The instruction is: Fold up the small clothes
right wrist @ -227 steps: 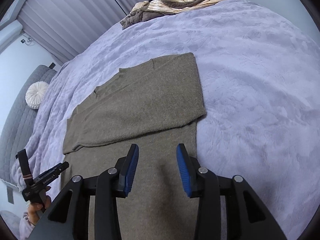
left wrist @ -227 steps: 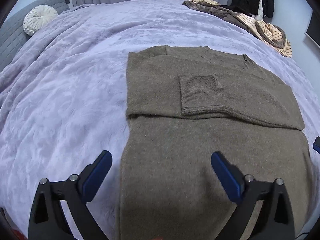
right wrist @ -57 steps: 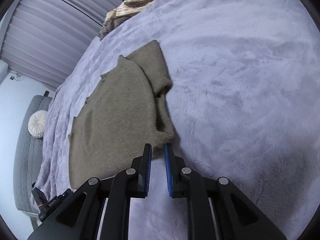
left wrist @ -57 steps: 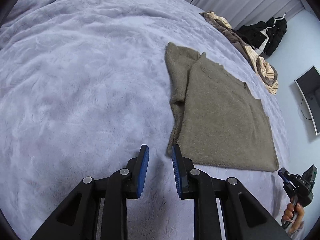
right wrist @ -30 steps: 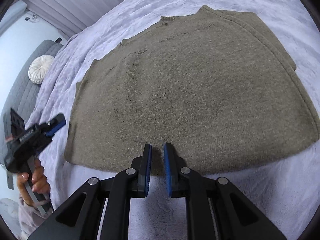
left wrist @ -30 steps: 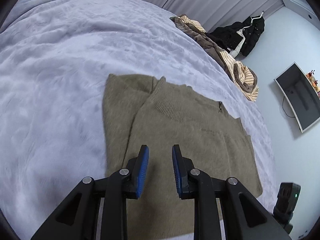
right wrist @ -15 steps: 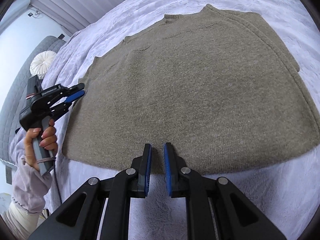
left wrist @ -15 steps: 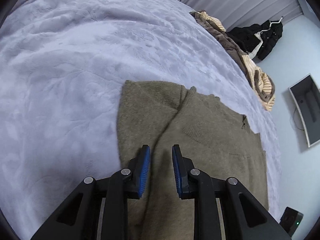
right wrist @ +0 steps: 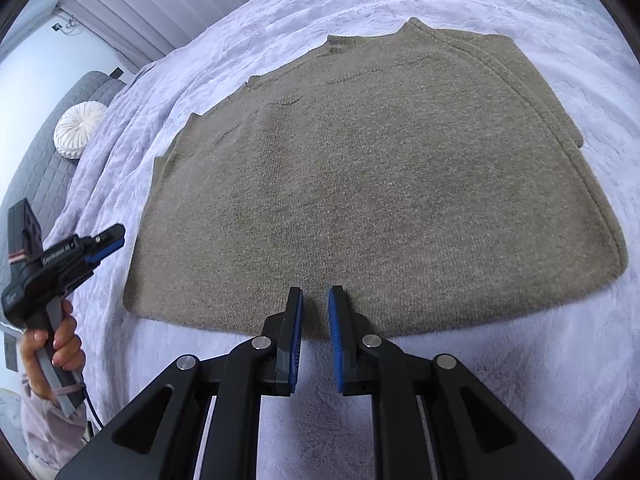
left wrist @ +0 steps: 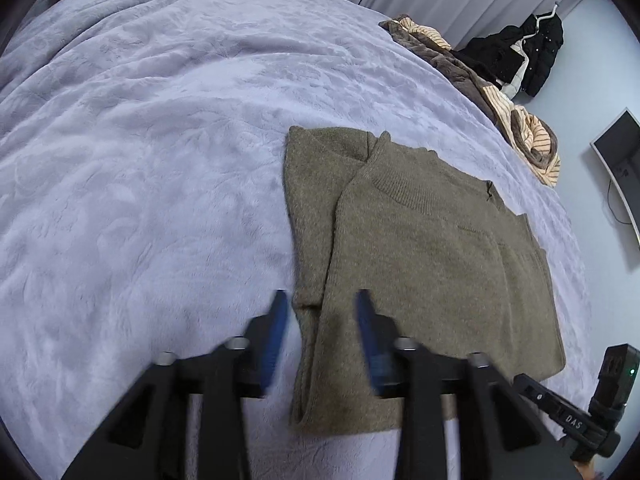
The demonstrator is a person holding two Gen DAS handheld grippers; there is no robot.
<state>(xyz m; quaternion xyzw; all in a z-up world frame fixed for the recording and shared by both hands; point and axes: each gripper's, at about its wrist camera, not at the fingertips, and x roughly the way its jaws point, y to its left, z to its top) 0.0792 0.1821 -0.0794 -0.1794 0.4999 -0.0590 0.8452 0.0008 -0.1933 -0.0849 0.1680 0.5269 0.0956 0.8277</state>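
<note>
While one olive sweater (right wrist: 360, 184) lies folded flat on the lavender bedspread (left wrist: 132, 168), the left gripper (left wrist: 320, 320) hangs spread apart over its near corner, grasping nothing; the right gripper (right wrist: 315, 312), narrowly parted, holds nothing at its hem. One clothes heap (left wrist: 480, 80) lies beyond.

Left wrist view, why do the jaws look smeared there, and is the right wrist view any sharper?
Left wrist view: the left gripper shows motion blur on its blue jaws, which stand apart, while the olive sweater and the blanket stay crisp. Right wrist view: the right gripper is sharp, jaws nearly together at the sweater's near edge. Both views bend straight lines, with dark corners.
</note>
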